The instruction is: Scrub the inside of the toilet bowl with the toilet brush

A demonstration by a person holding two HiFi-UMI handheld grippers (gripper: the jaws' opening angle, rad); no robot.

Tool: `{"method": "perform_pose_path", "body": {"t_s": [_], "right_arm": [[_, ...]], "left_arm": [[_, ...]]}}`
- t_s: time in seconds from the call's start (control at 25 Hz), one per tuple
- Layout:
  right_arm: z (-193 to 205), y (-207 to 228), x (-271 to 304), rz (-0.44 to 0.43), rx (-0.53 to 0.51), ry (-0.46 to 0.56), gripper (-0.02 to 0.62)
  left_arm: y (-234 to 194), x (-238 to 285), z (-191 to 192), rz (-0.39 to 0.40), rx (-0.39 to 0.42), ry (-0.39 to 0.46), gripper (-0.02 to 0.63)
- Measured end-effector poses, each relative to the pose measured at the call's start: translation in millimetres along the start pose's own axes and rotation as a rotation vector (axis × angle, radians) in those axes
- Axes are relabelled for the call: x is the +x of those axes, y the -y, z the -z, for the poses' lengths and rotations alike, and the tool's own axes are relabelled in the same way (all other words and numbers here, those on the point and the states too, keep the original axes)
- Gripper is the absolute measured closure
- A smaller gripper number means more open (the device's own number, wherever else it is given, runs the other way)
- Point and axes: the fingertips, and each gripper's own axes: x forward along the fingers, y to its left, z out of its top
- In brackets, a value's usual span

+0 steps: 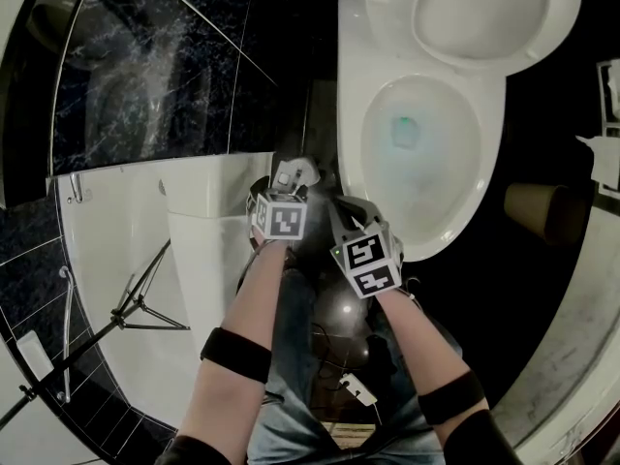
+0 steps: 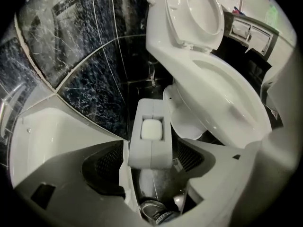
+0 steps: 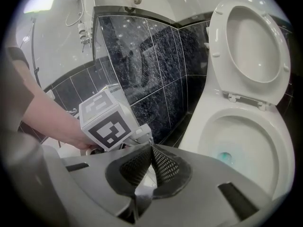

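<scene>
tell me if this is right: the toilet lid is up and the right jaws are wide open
Not quite: the right gripper has its jaws shut together, empty, as the right gripper view shows. The toilet lid is indeed up.

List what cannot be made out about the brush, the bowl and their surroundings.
- Brush bristles: in no view. The left gripper view shows only a white block between the jaws of the open left claw; what it is stays unclear.
- Toilet bowl, near rim: right gripper view, covered by the shut right claw.
- Brown cylinder: head view, too dim to name.
</scene>
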Motion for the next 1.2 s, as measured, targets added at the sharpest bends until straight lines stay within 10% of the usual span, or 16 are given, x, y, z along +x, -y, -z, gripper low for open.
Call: {"method": "perform_pose_path", "body": {"t_s": [0.64,1.04,1.2], "right_arm": [[-33.6,-14.9,-77.8,0.023,0.037,-0.012,0.578],[-122.6,-14.6,-219.8,0.105,0.042,0.034,0.578],[-149.2,-9.5,-278.6,0.146,0.055,0.065,0.578]], "left_arm": [[10.7,-134.7,-14.4,-0.011,0.043,0.074,0.246],[56.3,-334.3,-86.5,0.019,0.126,0.332,0.596],[85.8,-410.7,-114.1,0.069,0.17,0.412,0.603]]}}
